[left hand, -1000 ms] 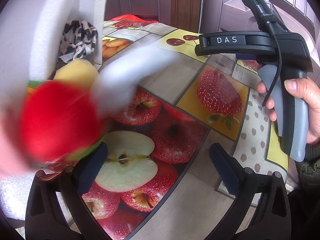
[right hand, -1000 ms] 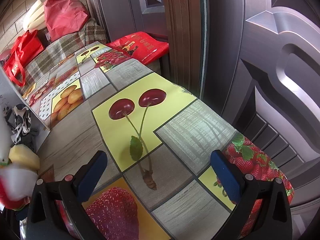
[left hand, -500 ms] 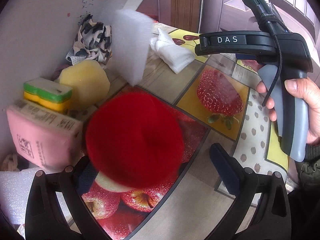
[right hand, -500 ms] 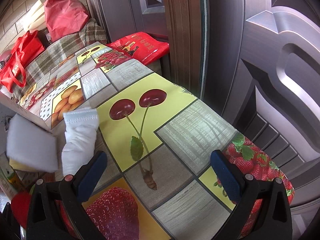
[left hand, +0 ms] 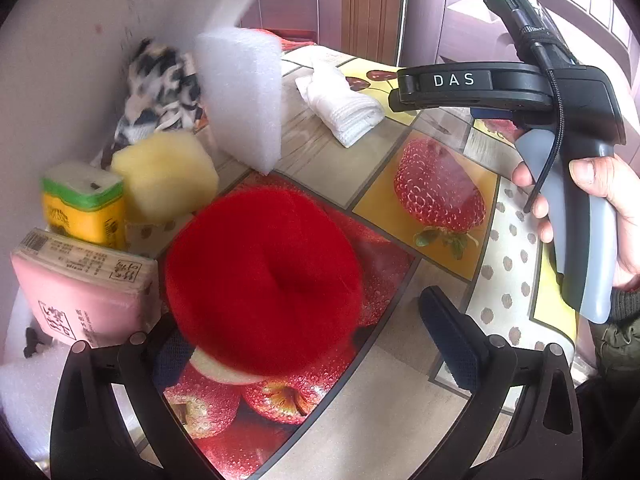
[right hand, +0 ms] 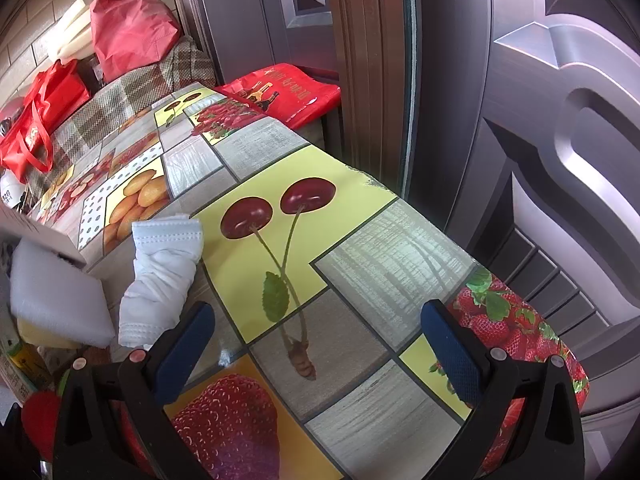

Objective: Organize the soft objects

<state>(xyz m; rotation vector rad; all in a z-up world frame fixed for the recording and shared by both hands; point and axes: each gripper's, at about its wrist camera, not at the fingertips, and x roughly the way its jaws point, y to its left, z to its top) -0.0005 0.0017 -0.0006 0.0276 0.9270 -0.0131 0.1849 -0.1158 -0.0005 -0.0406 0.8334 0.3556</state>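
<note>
— Jaws?
— Spread wide on both left gripper (left hand: 308, 340) and right gripper (right hand: 316, 344), gripping nothing.
— Red puff (left hand: 260, 280)?
— On the surface (left hand: 440, 152), just beyond left jaws. Farther left: pink pack (left hand: 80, 292), yellow sponge (left hand: 164, 176), white foam (left hand: 244, 96). White cloth (right hand: 160, 276) far.

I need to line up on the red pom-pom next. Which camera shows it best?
The left wrist view: the red pom-pom sits large and whole, close ahead of the left gripper. The right wrist view catches only a red sliver at its lower left edge.
</note>
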